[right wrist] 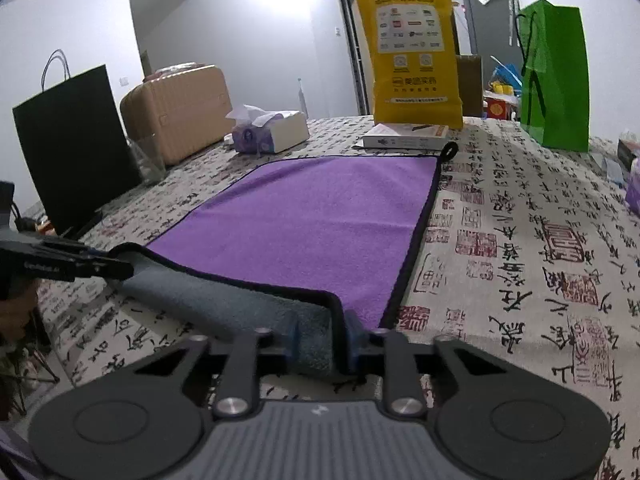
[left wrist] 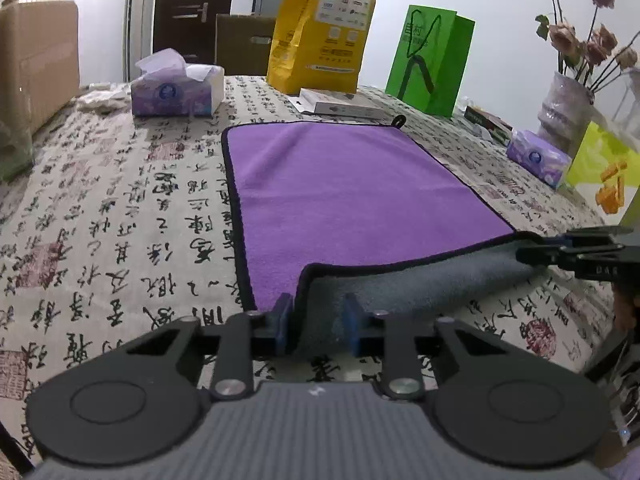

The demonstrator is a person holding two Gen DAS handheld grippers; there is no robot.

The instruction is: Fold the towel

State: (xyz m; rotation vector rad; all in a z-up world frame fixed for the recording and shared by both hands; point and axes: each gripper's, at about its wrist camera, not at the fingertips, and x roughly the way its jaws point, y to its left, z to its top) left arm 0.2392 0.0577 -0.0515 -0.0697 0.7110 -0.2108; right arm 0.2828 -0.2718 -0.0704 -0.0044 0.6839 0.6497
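A purple towel with a black hem and grey underside lies flat on the patterned tablecloth; it also shows in the right wrist view. Its near edge is lifted and turned over, showing the grey side. My left gripper is shut on the towel's near left corner. My right gripper is shut on the near right corner. Each gripper shows in the other's view, the right gripper at the right edge and the left gripper at the left edge, both holding the same raised edge.
Behind the towel stand a yellow bag, a green bag, a white flat box and a purple tissue box. A small tissue pack and flower vase are at right. A black bag and tan suitcase stand left.
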